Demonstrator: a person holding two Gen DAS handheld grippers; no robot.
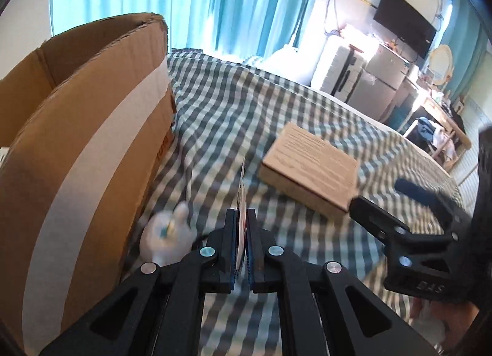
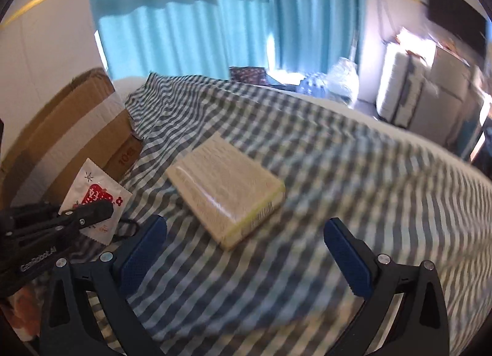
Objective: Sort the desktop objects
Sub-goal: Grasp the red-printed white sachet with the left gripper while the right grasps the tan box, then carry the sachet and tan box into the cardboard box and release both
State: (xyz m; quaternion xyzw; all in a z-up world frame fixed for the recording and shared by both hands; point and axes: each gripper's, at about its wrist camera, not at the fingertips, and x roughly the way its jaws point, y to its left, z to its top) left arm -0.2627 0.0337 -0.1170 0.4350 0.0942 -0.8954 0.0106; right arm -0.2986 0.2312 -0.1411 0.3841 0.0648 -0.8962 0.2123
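My left gripper (image 1: 242, 217) is shut on a thin white sachet with a red strawberry print (image 1: 242, 193), held edge-on above the checked cloth; the sachet's face (image 2: 92, 193) and the left gripper (image 2: 92, 214) also show at the left of the right wrist view. A flat tan wrapped box (image 1: 310, 173) lies on the cloth ahead and right; it also shows in the right wrist view (image 2: 224, 190). My right gripper (image 2: 246, 240) is open and empty just short of the box, and it shows in the left wrist view (image 1: 396, 199).
A big open cardboard carton (image 1: 86, 146) stands at the left, also seen in the right wrist view (image 2: 77, 134). A small white duck-shaped figure (image 1: 167, 236) sits by its base. The blue-and-white checked cloth (image 1: 246, 103) covers the surface. Teal curtains and furniture stand behind.
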